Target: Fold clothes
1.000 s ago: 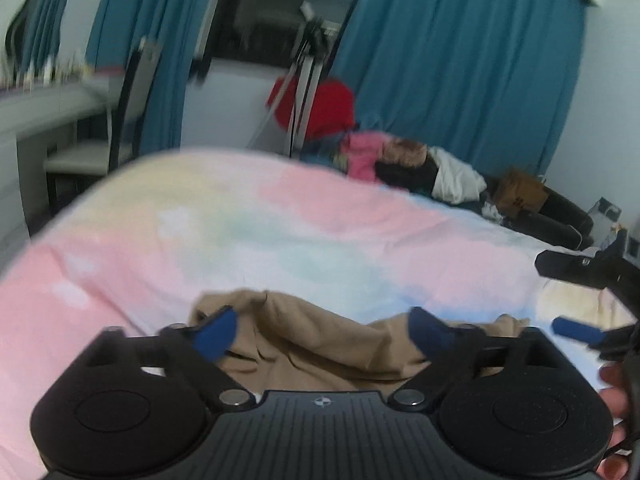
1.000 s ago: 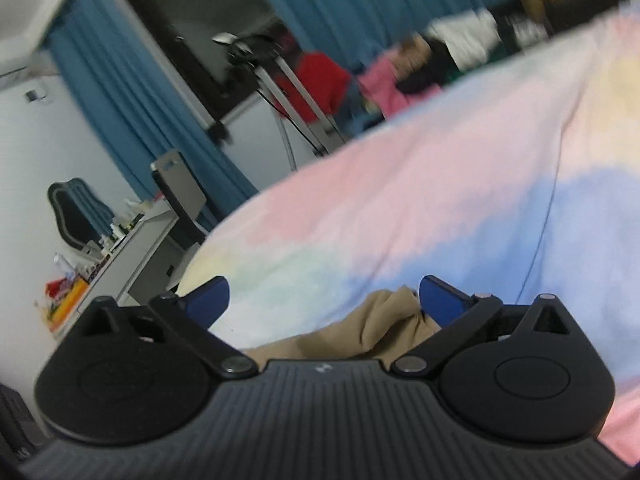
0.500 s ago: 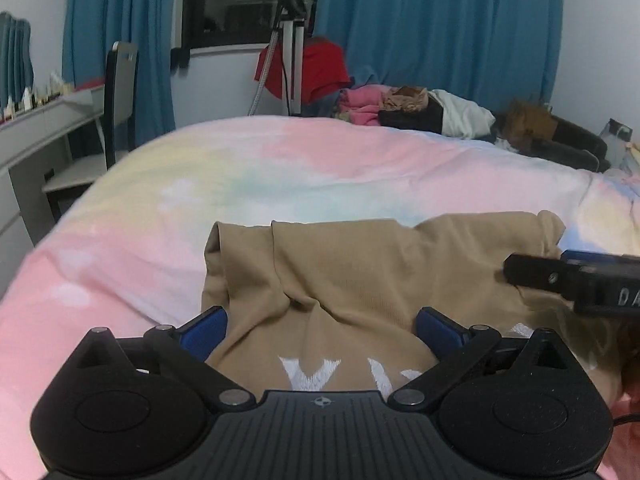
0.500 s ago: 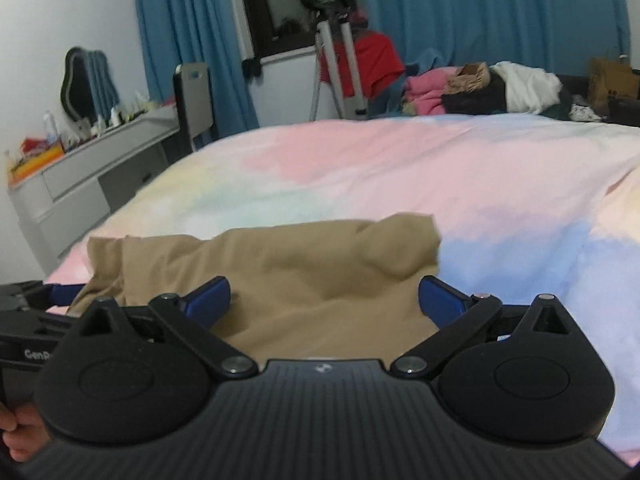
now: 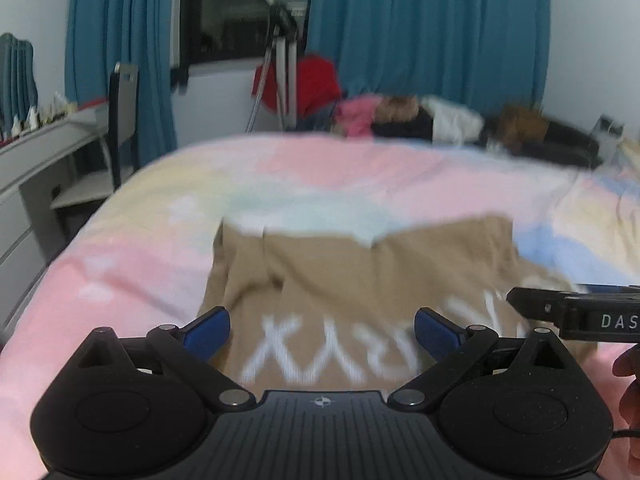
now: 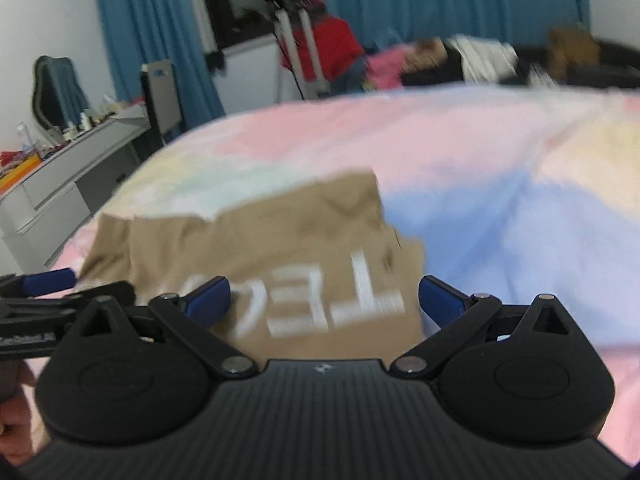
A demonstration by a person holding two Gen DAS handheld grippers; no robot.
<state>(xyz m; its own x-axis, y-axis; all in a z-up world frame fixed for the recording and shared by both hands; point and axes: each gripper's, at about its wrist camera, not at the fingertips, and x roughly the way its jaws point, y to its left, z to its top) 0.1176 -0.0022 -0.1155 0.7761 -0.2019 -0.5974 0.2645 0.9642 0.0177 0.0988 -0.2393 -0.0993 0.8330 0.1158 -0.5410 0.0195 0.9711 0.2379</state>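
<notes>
Both frames were motion-blurred. Tan shirt (image 5: 360, 280) with white lettering lay spread on the pastel bed cover (image 5: 120, 260), filling the lower centre of each view. Left tool (image 5: 322, 334) had its blue fingers (image 5: 206, 332) spread wide, nothing between them, shirt behind. Right tool (image 6: 324, 300) was likewise spread wide and empty, over the shirt's lower edge. Grey table (image 6: 72, 176) sat at left of frame, blue curtains (image 5: 420, 40) across the top.
</notes>
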